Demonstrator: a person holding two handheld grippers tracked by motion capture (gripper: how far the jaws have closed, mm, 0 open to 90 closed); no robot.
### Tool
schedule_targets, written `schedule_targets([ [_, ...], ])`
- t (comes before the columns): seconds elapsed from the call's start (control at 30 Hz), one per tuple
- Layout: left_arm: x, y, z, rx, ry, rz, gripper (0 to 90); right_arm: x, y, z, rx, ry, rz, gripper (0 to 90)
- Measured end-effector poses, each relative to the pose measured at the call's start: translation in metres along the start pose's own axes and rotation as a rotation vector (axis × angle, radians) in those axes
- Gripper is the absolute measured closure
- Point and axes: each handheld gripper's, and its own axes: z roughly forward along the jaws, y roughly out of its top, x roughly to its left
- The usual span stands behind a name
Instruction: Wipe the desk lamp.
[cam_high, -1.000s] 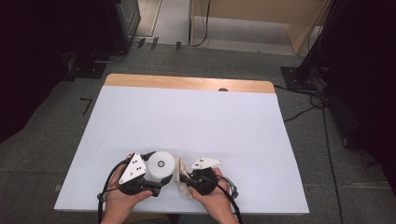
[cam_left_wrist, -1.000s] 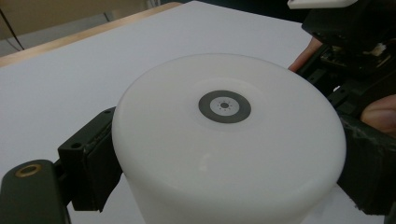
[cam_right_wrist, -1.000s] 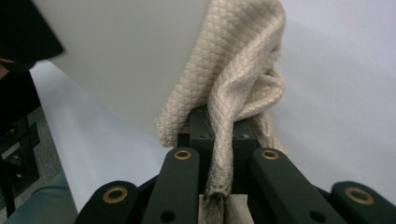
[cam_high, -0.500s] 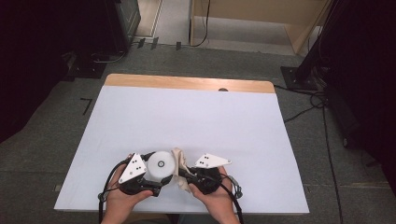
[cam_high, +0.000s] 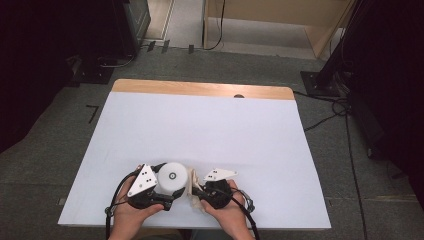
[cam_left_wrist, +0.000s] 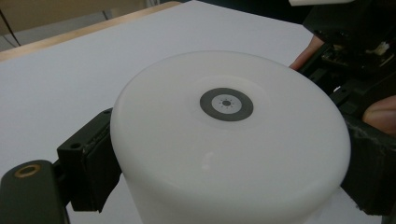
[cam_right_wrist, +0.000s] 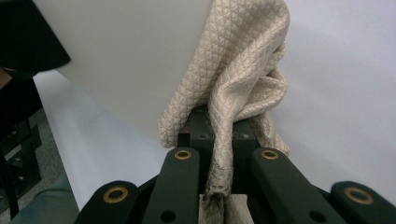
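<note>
At the desk's near edge, the left hand-held gripper (cam_high: 167, 186) clamps the white tub (cam_left_wrist: 229, 140) while the right hand-held gripper (cam_right_wrist: 219, 126), pinching the cloth (cam_right_wrist: 243, 79), wipes its side; wiping looks unfinished.

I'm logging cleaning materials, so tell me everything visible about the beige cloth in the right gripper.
The cloth is beige, woven in a small diamond pattern, and looks soft. It is bunched into folds, pinched between the shut jaws of the right gripper, one frayed end trailing back between them. Its upper folds press against the side of the white cylinder, near the table's front edge.
</note>
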Motion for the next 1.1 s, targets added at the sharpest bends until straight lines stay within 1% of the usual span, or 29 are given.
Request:
schedule_targets([
  [0.1,0.0,0.0,0.0,0.0,0.0,0.0,8.3,0.001,0.001,-0.001,-0.001,-0.003,-0.005,84.9],
  [0.2,0.0,0.0,0.0,0.0,0.0,0.0,8.3,0.003,0.003,-0.004,-0.014,-0.006,-0.012,84.9],
  [0.37,0.0,0.0,0.0,0.0,0.0,0.0,8.2,0.007,0.011,-0.015,-0.072,0.007,-0.024,84.9],
  [0.57,0.0,0.0,0.0,0.0,0.001,-0.001,8.3,0.016,0.022,-0.034,-0.149,0.018,-0.055,84.8],
  [0.67,0.0,0.0,0.0,0.0,0.001,0.0,8.3,0.019,0.024,-0.039,-0.17,0.017,-0.062,84.8],
  [0.73,0.0,0.0,0.0,0.0,0.001,-0.001,8.2,0.018,0.023,-0.038,-0.165,0.015,-0.071,84.9],
  [0.87,0.0,0.0,0.0,0.0,0.001,-0.001,8.3,0.014,0.018,-0.03,-0.13,0.009,-0.063,84.8],
  [0.9,0.0,0.0,0.0,0.001,0.001,0.001,8.3,0.013,0.016,-0.026,-0.12,0.01,-0.062,84.8],
  [0.97,0.0,0.0,0.0,0.002,0.001,0.001,8.3,0.009,0.012,-0.02,-0.093,0.014,-0.045,84.8],
  [1.1,0.0,0.001,0.0,0.002,0.002,0.001,8.3,0.002,0.004,-0.008,-0.042,0.015,-0.035,84.8],
])
